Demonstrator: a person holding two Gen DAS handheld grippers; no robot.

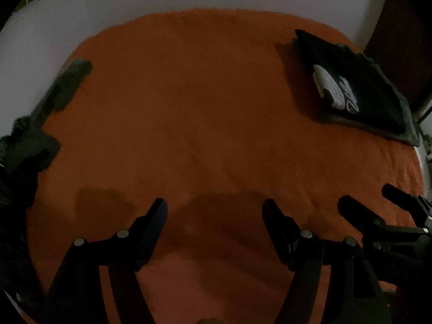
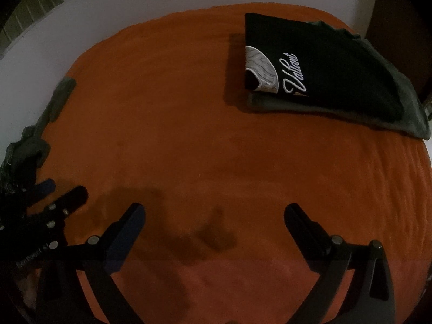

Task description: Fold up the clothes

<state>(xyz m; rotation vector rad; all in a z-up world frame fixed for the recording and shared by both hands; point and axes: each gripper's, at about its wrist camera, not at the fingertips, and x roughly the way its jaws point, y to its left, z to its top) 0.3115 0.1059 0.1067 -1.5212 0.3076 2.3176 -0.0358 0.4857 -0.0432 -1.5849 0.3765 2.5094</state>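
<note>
1. Hovering over bare orange bedspread (image 1: 205,113), the left gripper (image 1: 214,210) stood wide with nothing between its jaws, and the right gripper (image 2: 214,216) stood wider still, equally empty
2. Folded black T-shirt (image 2: 318,64) sat on a folded grey garment (image 2: 405,113) at upper right; a careless reach past it could have skewed that stack
3. Unfolded dark clothes (image 1: 24,151) lay bunched at the left edge, partly overhanging, so a shallow pinch could have dragged them off
4. Dim light risked a misjudged grab
</note>
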